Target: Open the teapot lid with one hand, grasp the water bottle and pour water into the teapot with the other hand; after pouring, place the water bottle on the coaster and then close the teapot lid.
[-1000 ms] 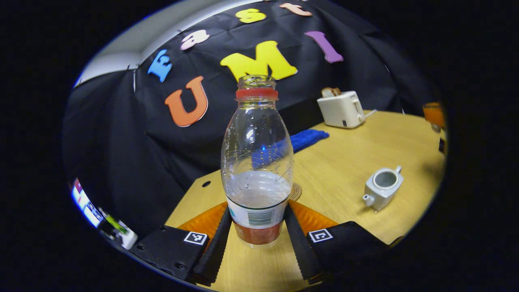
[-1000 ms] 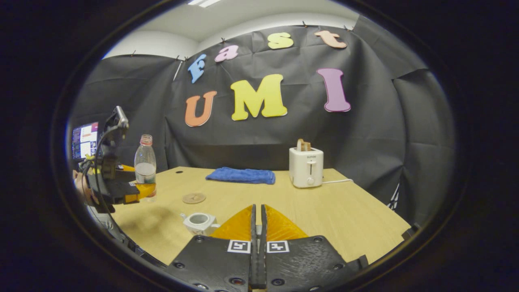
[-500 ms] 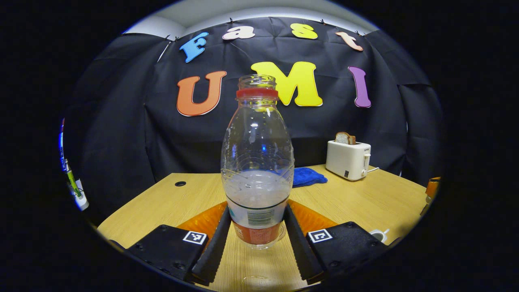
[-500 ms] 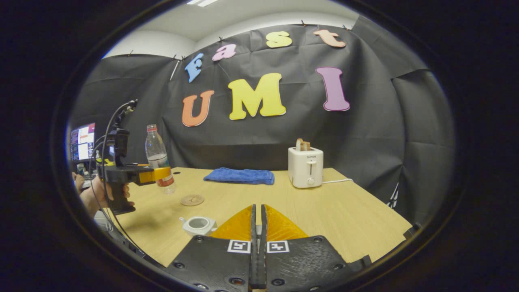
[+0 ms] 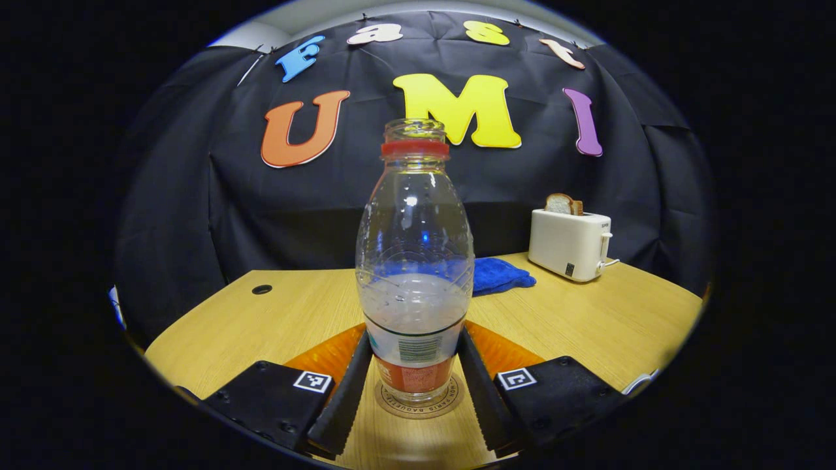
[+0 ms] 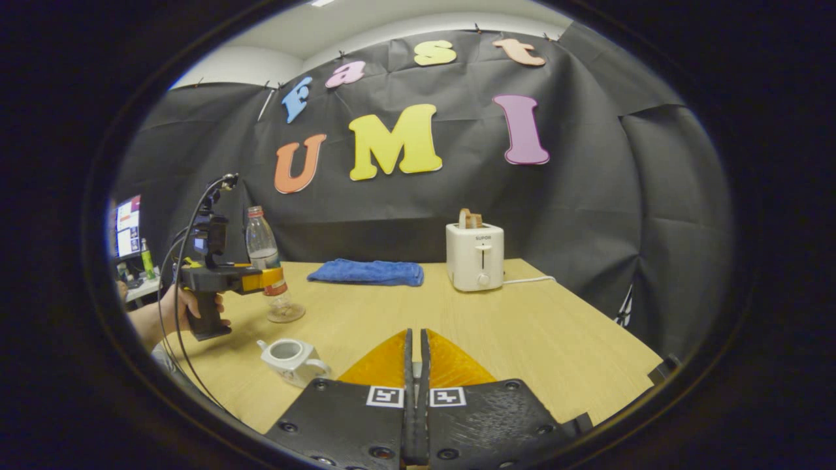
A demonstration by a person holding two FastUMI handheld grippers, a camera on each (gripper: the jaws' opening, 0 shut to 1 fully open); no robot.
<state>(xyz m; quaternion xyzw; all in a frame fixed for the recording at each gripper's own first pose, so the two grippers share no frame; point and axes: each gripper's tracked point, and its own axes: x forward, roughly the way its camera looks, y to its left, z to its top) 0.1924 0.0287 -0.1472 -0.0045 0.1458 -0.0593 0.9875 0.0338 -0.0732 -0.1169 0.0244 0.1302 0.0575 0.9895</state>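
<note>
A clear water bottle with a red neck ring and no cap stands upright, partly filled. My left gripper is shut on its lower label, one finger pressing each side. The bottle's base rests on the round coaster. The right gripper view gives a side look at this: the bottle, the left gripper and the coaster. The white teapot sits lidless on the table, nearer than the coaster. My right gripper is shut, held above the table right of the teapot; its fingers hide anything between them.
A white toaster with a slice of bread and a folded blue cloth stand at the back of the wooden table. A person's hand holds the left gripper's handle. A monitor glows at far left.
My left gripper levelled out and carried the bottle rightwards, then lowered it onto the coaster. The right gripper stayed shut and shifted slightly.
</note>
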